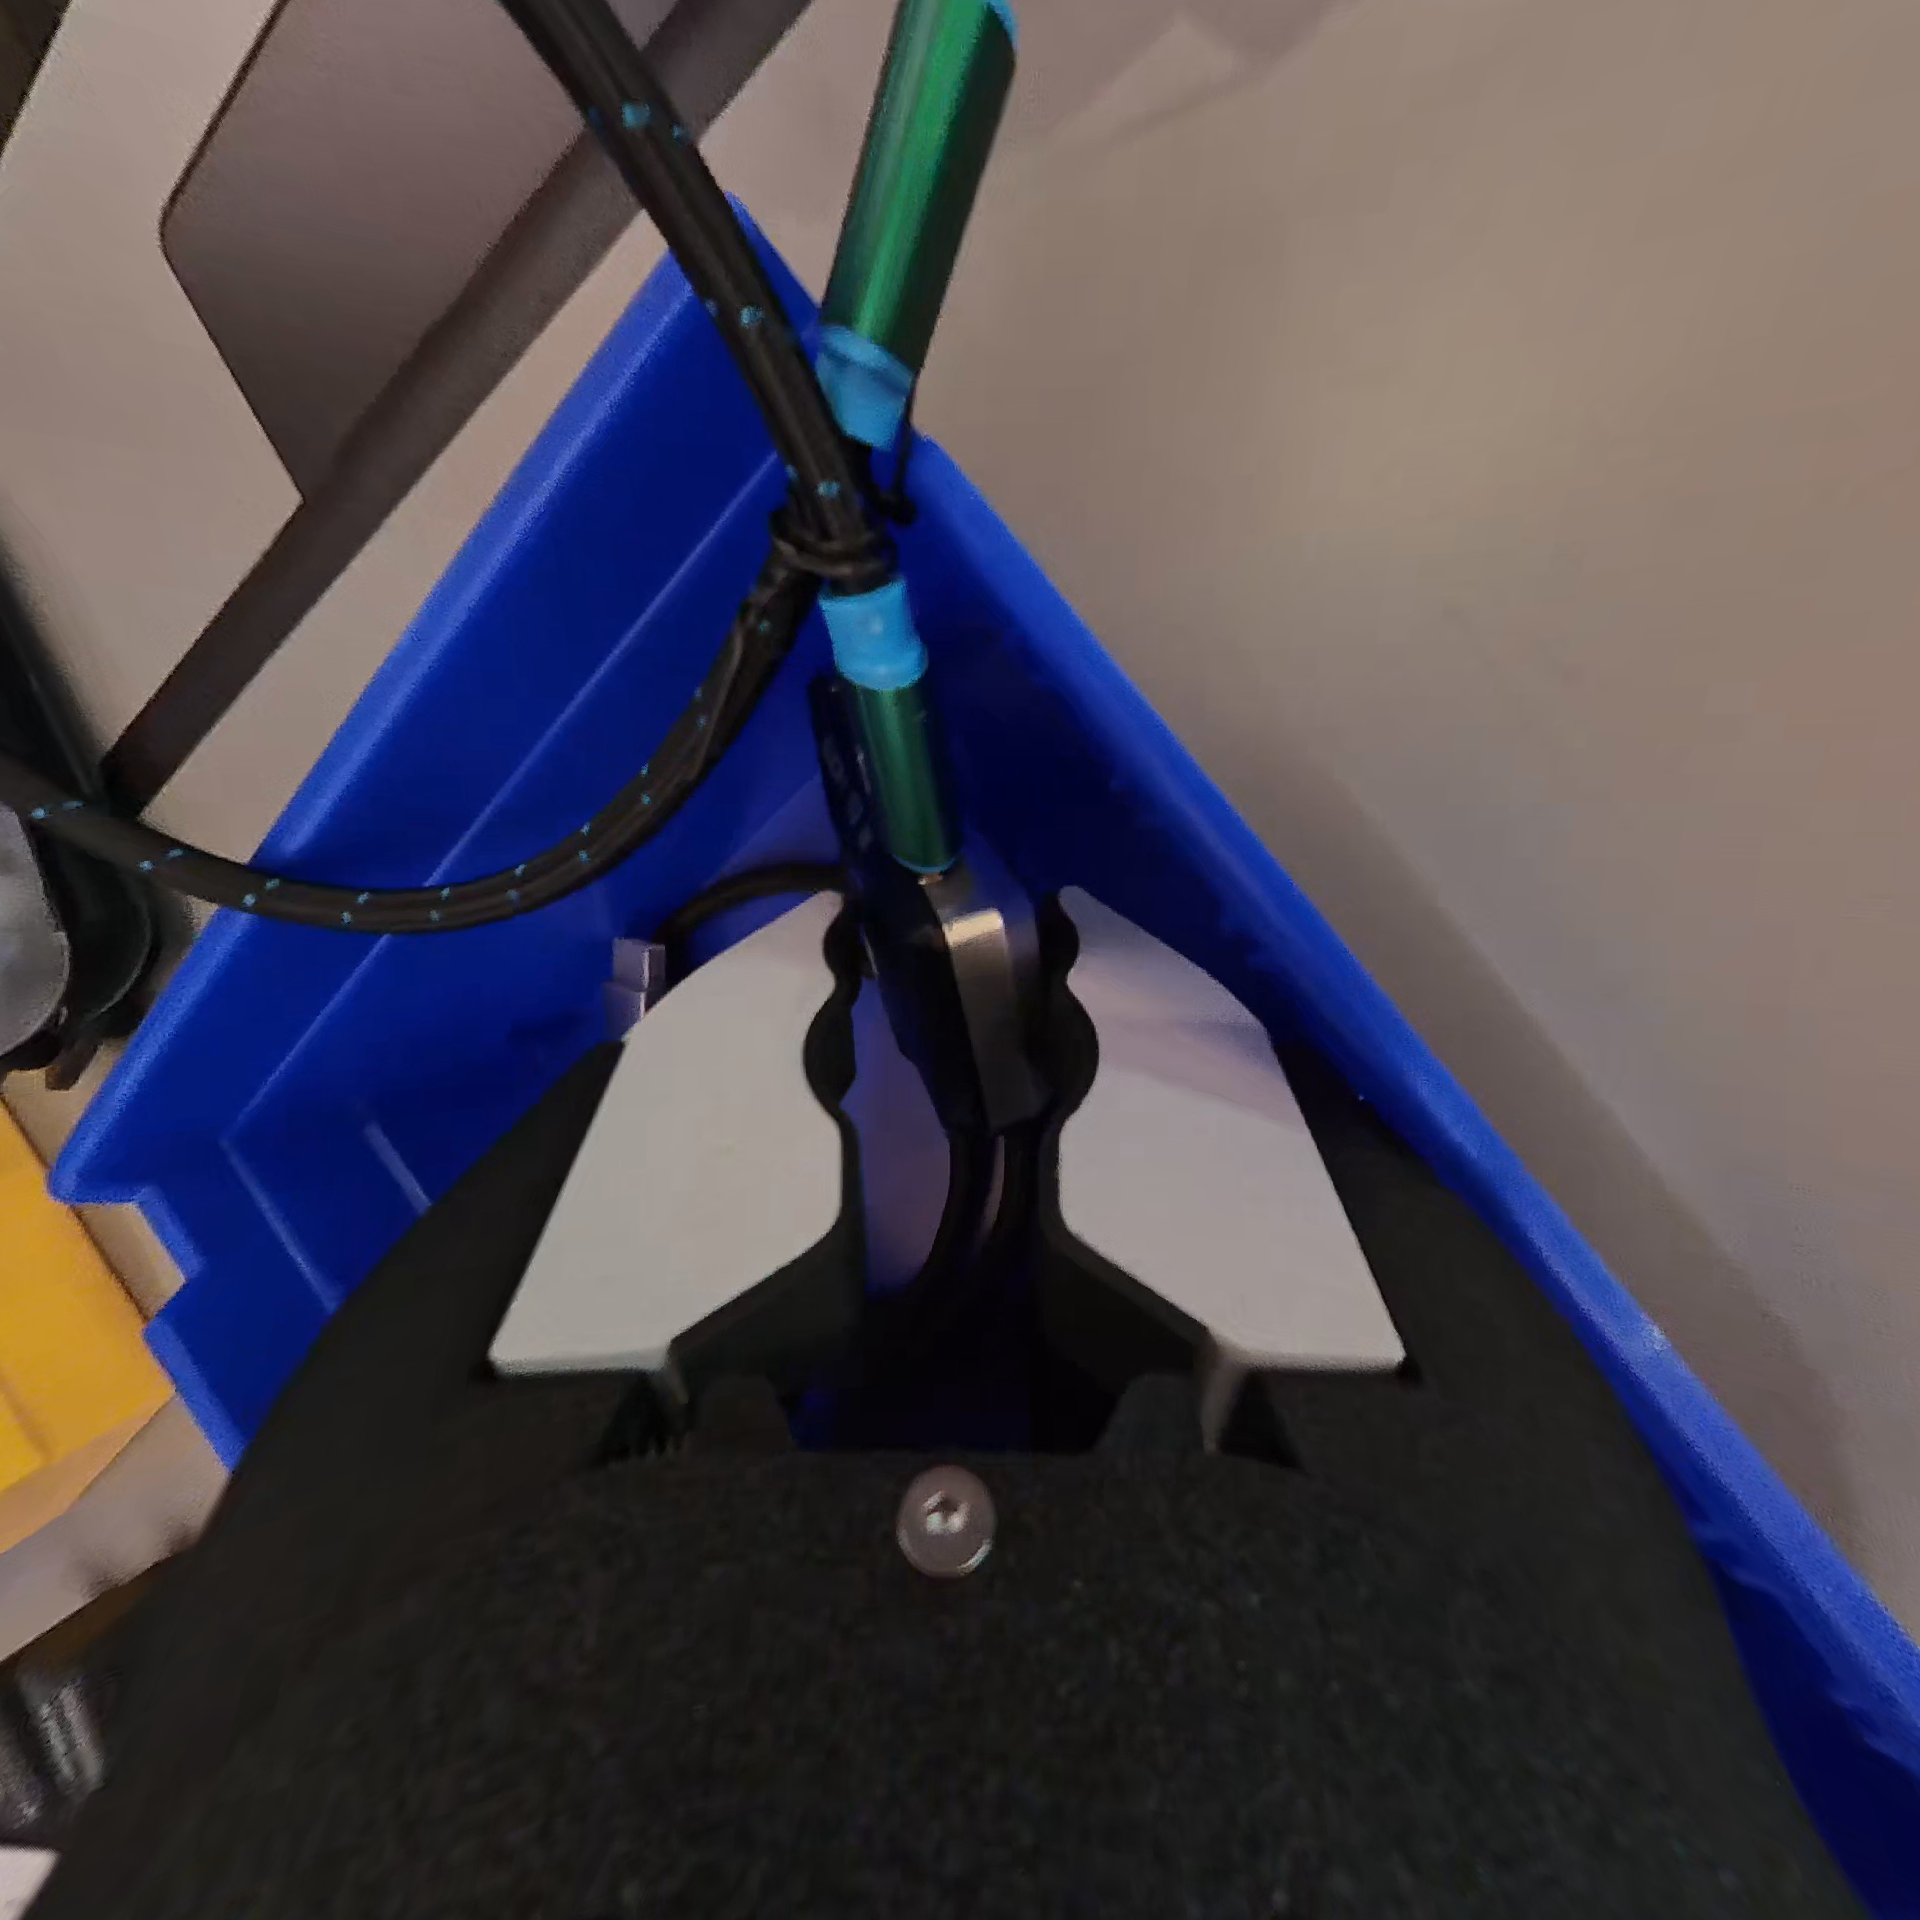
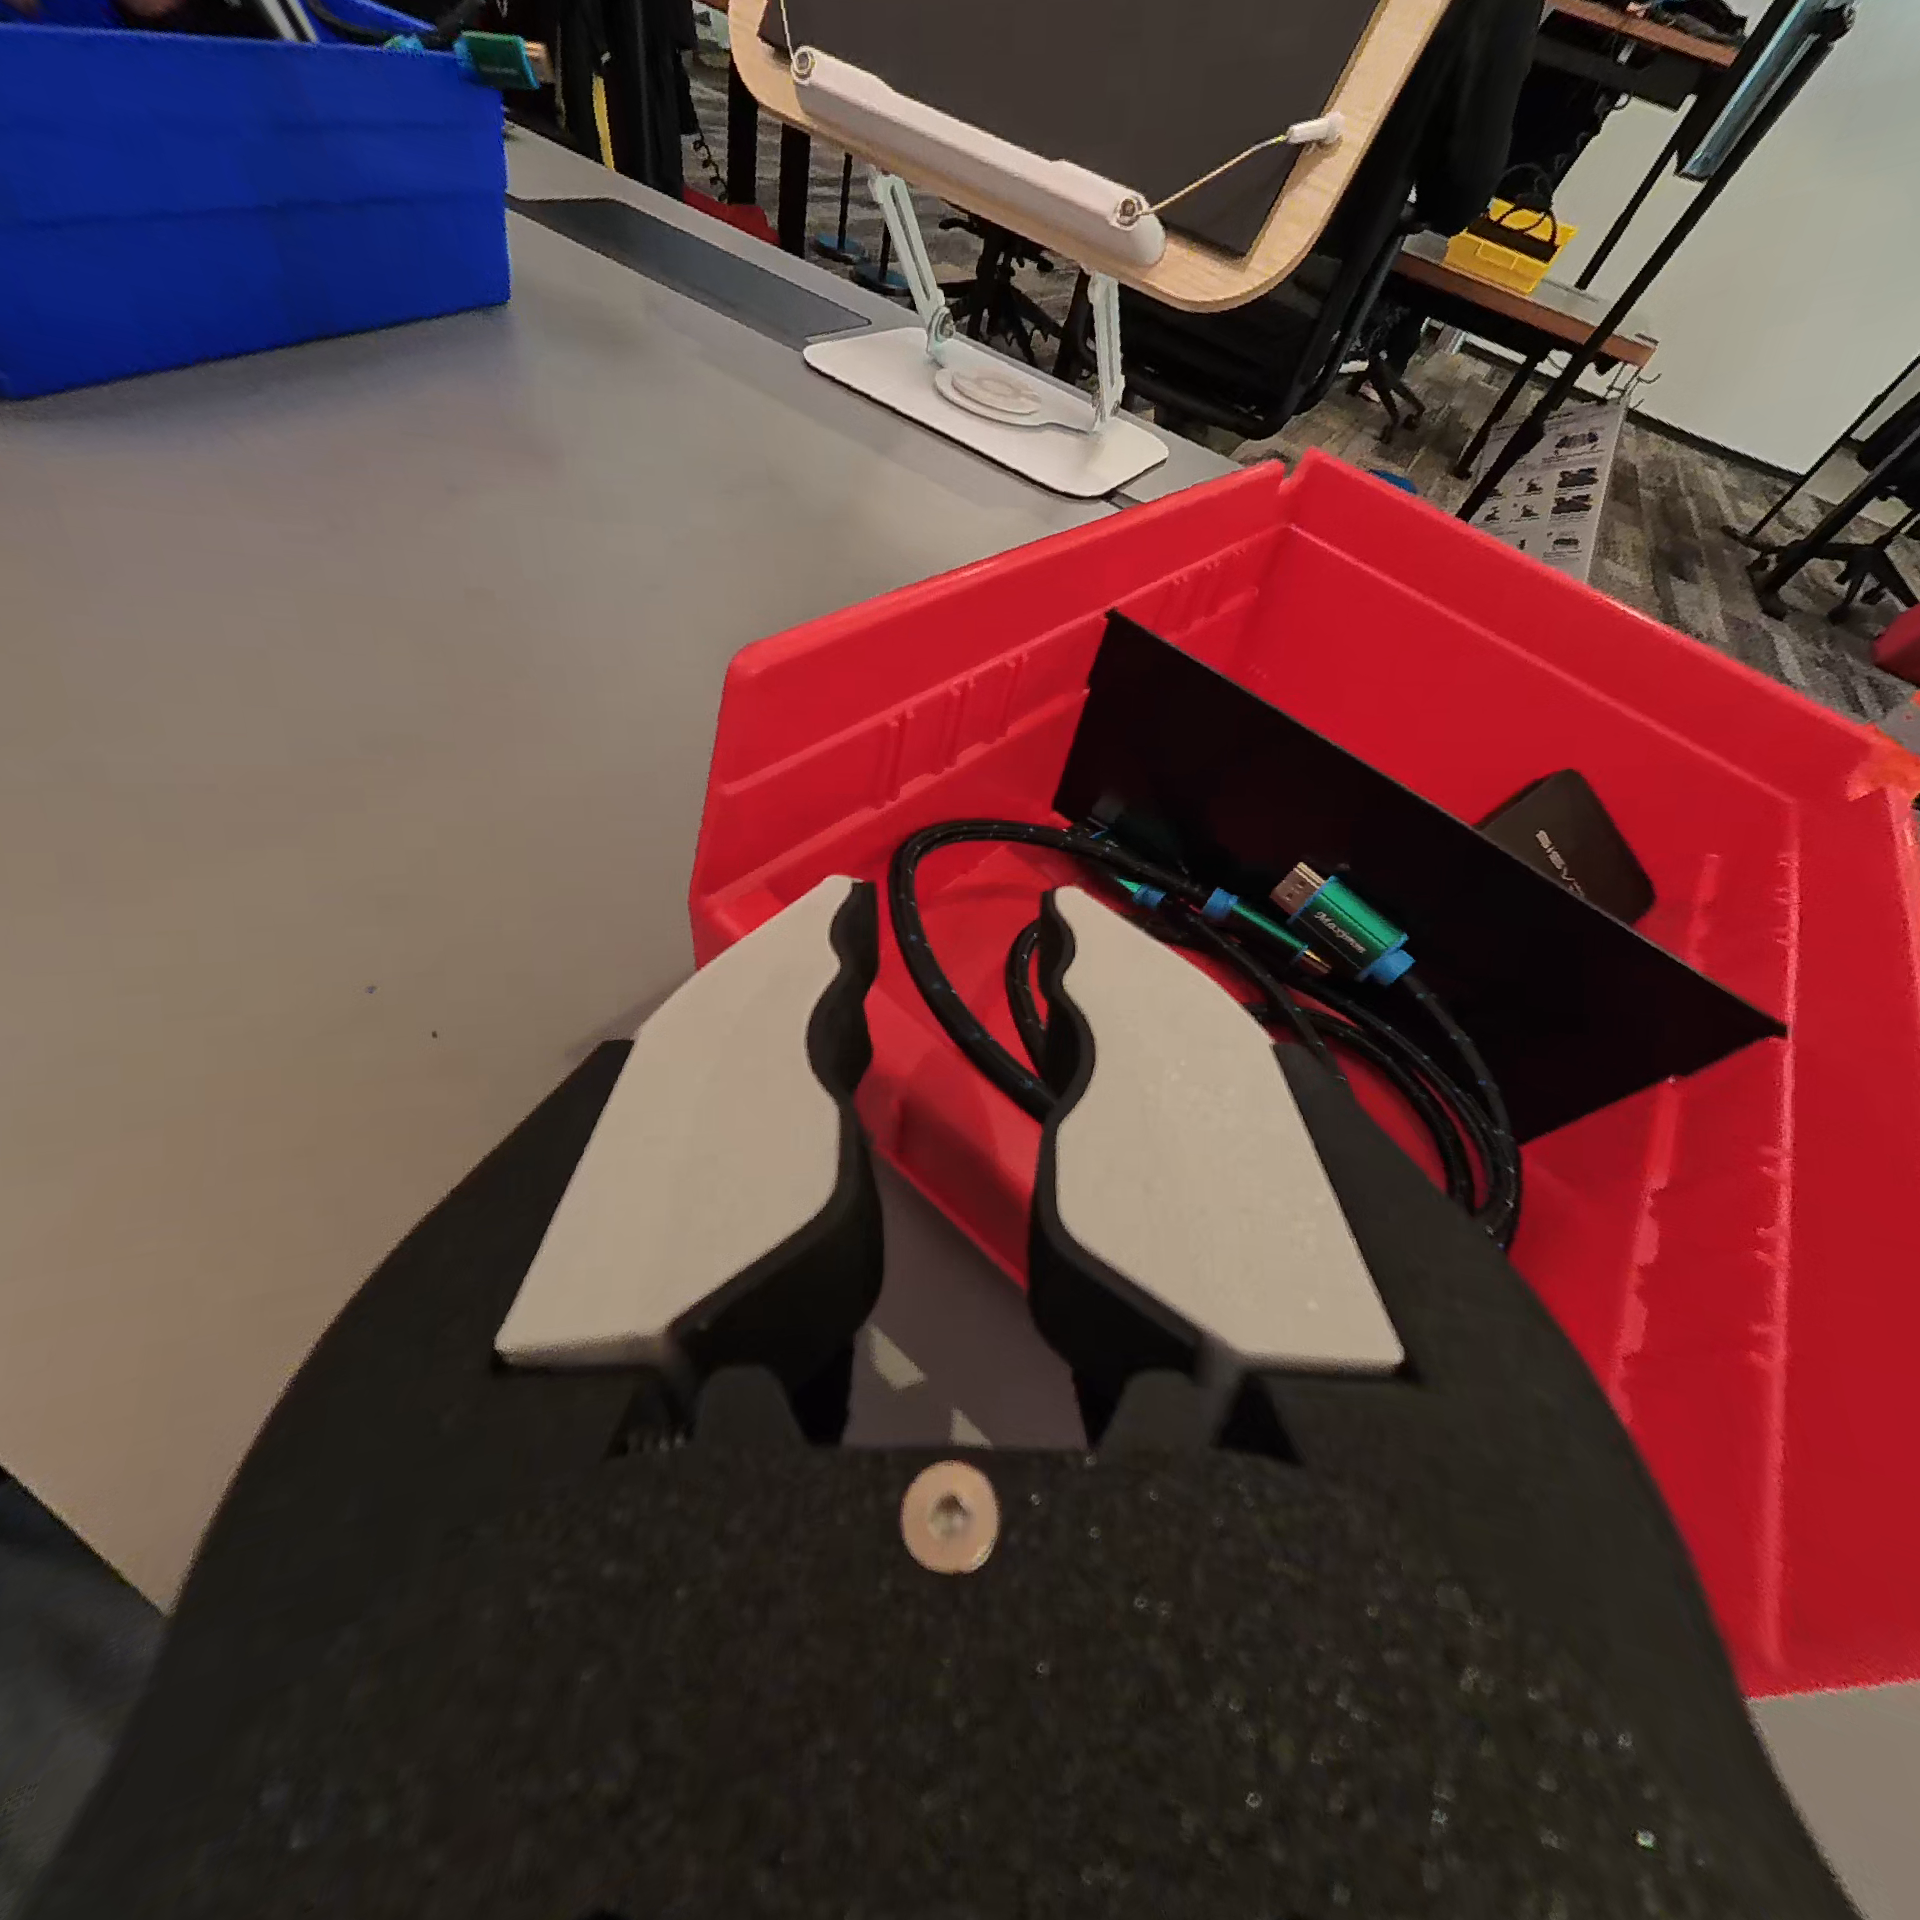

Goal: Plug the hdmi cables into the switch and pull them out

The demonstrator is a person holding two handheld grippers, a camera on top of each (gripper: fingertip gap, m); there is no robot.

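Only the right wrist view shows the wider room: the grey surface (image 2: 364, 644), a tilted board on a white stand (image 2: 997, 405) at its far edge, and chairs and benches beyond. The left wrist view is close in, filled mostly by the corner of a blue bin (image 1: 582, 665) with pale surface around it.

In the right wrist view a red bin (image 2: 1714, 1195) sits on the surface, split by a black divider (image 2: 1382, 883) set crosswise. The near compartment holds a coiled black braided HDMI cable (image 2: 1455, 1122) with green metal plugs (image 2: 1340, 925) lying against the divider. Behind the divider, a dark box, likely the switch (image 2: 1579, 847), leans against the bin's right wall. The blue bin (image 2: 239, 208) stands well apart at the far left, a green plug (image 2: 499, 57) showing at its rim.

The right hand-held gripper (image 2: 956, 925) hovers at the red bin's near wall, released, with nothing between its fingers.

In the left wrist view the left hand-held gripper (image 1: 945, 935) is clenched on a small black flat piece (image 1: 977, 997) at the end of a green plug (image 1: 909, 790), over the blue bin's corner. Another green plug (image 1: 925, 177) and black braided cables (image 1: 416, 904) tied in a bundle hang just above the bin.
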